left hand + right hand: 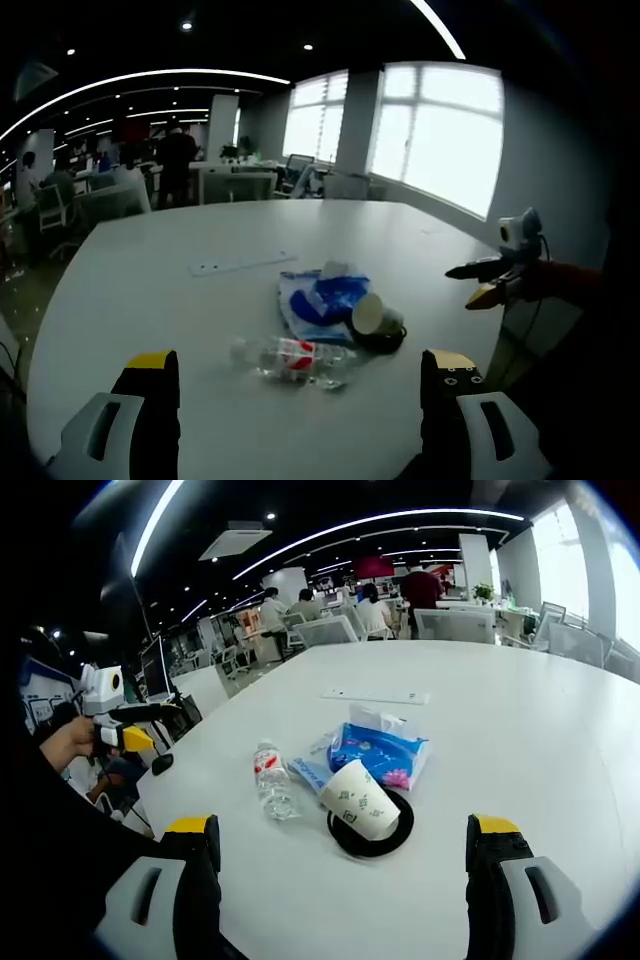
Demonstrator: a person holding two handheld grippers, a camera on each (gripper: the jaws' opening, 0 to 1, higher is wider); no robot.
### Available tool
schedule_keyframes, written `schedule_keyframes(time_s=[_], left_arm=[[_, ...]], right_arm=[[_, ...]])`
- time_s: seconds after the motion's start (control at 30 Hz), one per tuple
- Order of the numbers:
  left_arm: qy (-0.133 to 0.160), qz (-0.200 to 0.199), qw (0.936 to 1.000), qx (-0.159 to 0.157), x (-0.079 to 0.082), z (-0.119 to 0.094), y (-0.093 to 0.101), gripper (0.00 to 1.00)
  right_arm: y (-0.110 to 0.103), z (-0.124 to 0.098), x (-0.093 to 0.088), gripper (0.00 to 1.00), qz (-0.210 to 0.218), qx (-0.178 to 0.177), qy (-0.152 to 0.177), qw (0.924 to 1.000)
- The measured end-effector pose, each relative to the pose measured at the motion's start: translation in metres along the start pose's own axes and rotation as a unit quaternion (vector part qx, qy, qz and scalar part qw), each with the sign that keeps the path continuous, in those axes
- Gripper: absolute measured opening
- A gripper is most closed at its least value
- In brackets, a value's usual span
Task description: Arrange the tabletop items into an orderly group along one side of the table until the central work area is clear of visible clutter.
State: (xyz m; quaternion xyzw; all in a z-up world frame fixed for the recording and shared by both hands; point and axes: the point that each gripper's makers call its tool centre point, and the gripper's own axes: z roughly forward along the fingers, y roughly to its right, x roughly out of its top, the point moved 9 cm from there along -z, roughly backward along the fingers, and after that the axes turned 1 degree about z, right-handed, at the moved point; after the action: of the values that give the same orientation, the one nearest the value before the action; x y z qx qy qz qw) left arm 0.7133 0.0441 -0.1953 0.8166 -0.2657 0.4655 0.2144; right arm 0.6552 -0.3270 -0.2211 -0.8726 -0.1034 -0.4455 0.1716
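Both my grippers are wide apart, holding nothing. Left to right mid-table: clear plastic bottle (272,780) lying flat, looks near-empty, light and slick, so I'd pinch the ribbed middle. Then the soft crinkly blue tissue pack (380,750), and a tipped paper cup (358,800) on a black disc (372,837), which would crush easily.

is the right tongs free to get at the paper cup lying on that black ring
Probably yes. The right tongs are open and empty, and the white patterned paper cup lies tipped on the black ring straight ahead of them, with bare white table between. The clear plastic bottle lies off to one side.
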Motion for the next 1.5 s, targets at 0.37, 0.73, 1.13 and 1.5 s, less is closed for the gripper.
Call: schedule_keyframes(time_s=[0.37, 0.73, 1.13, 1.5], left_arm=[[-0.001, 0.000, 1.0000, 0.002, 0.000, 0.001, -0.003, 0.99], [0.006, 0.003, 0.9999, 0.011, 0.001, 0.000, -0.008, 0.99], [0.006, 0.008, 0.9999, 0.009, 0.005, -0.001, -0.011, 1.00], [0.005, 0.010, 0.9999, 0.007, 0.003, -0.003, -0.013, 1.00]], right_arm=[[0.003, 0.001, 0.003, 1.00, -0.004, -0.002, -0.002, 1.0000], [0.002, 0.002, 0.008, 1.00, -0.001, -0.003, 0.003, 1.0000], [-0.006, 0.006, 0.017, 1.00, -0.010, 0.003, 0.004, 0.9999], [-0.027, 0.032, 0.038, 0.99, -0.031, 0.043, -0.008, 0.9986]])
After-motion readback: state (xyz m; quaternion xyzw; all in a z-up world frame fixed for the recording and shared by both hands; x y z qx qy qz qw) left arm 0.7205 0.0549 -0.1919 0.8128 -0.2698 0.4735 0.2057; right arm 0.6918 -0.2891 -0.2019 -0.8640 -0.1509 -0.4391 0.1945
